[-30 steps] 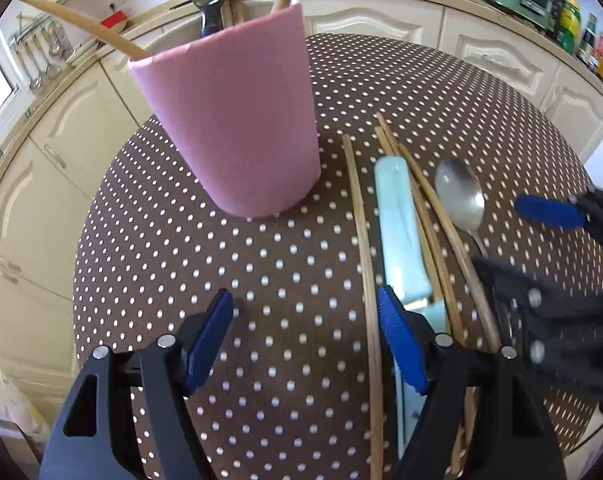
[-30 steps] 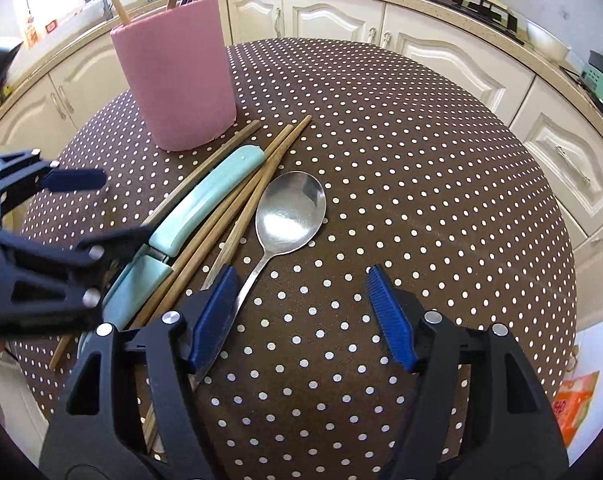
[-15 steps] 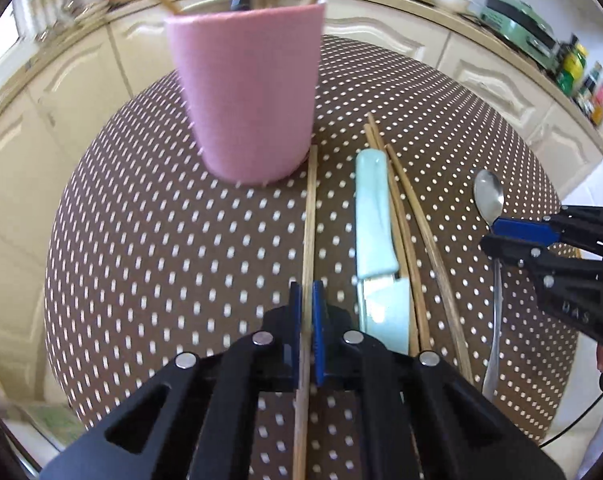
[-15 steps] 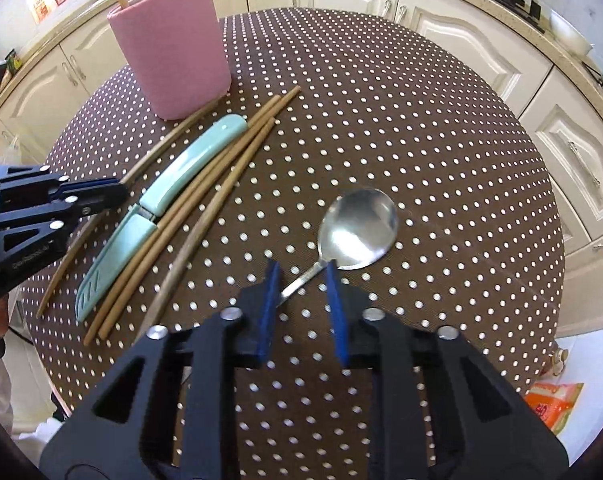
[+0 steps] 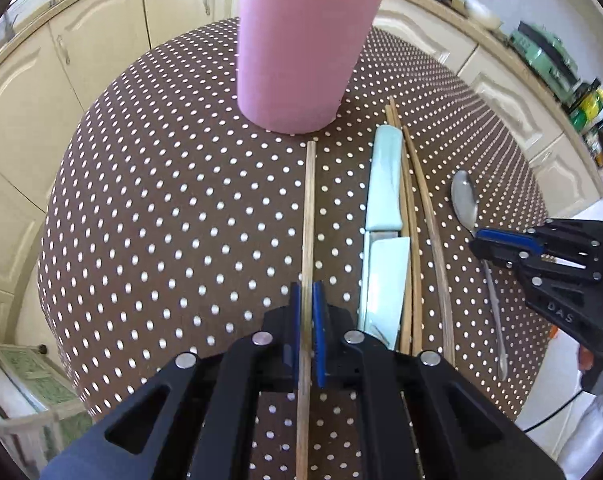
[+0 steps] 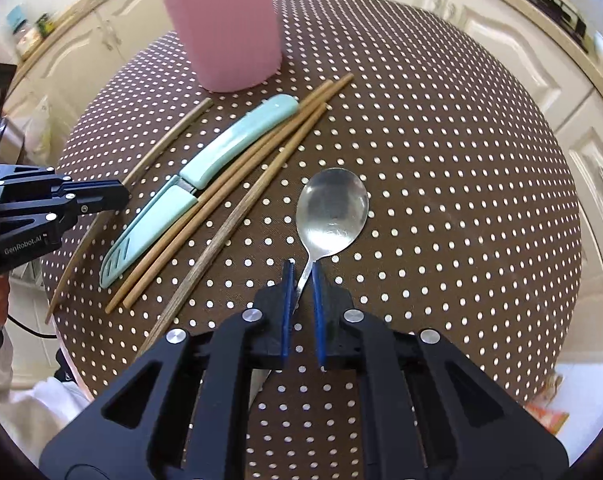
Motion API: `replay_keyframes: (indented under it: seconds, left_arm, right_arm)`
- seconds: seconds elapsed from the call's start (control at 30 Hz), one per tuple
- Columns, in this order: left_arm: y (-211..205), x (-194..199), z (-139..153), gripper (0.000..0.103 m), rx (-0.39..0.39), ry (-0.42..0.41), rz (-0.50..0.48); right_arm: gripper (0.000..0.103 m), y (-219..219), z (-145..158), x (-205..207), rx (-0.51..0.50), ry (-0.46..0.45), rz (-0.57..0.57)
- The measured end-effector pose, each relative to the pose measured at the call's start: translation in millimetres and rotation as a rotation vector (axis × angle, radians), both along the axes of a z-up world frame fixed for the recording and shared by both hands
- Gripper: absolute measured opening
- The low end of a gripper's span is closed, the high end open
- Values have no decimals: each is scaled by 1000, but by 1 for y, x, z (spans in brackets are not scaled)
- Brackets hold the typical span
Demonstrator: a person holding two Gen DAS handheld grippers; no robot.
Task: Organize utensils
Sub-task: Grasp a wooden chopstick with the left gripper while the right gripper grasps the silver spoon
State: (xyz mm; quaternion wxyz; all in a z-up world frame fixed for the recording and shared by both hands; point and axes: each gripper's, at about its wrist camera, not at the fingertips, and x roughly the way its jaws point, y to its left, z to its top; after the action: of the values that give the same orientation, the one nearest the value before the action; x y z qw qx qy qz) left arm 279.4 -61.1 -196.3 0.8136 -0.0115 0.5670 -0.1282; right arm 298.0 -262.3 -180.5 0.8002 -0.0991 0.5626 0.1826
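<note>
Both our tongs were wide open a sec ago, over the brown polka-dot tabletop (image 5: 161, 220); now each has picked its utensil. Left tongs (image 5: 307, 332) are clamped shut on a single thin wooden chopstick (image 5: 308, 216), w/ the stick running straight btwn the blue pads. Right tongs (image 6: 303, 312) are closing on the neck of the shiny metal spoon (image 6: 332, 210); the handle sits btwn the pads, which look about touching it, though we can't be sure the grip is firm yet. Neither item looks lifted, so we judge both pickups are secured or nearly so, and the carry to the tall pink cylindrical holder (image 5: 301, 52) comes next.

Axes: in the left view the chopstick lies near-to-far, its far tip ending just short of the holder's base and its near end passing under the tongs. In the right view the spoon also runs near-to-far, bowl at the far end facing up, handle coming back toward us w/ a slight lean to the left.

Left on the tabletop, btwn the two gripped items: a pale mint-green knife in its sheath (image 6: 205, 176) and three more wooden chopsticks (image 6: 237, 184), all slanting toward the holder, which already has a few utensils standing in it.
</note>
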Motion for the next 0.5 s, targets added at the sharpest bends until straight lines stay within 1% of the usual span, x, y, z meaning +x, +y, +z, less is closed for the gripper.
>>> replay_keyframes:
  seconds: [0.17, 0.27, 0.33, 0.4, 0.5]
  left_arm:
    - [-11, 18, 2, 7, 56, 43, -50]
    - [-15, 27, 1, 7, 71, 66, -73]
    - [-17, 31, 2, 7, 78, 80, -85]
    - [-33, 49, 4, 7, 85, 81, -93]
    - [-32, 49, 3, 6, 82, 55, -93]
  right_arm:
    - [10, 11, 0, 15, -60, 59, -48]
    - [10, 16, 0, 18, -95, 90, -53]
    - [10, 18, -2, 22, -98, 113, -61]
    - [10, 21, -3, 21, -94, 122, -68]
    - [9, 29, -3, 16, -90, 115, -69]
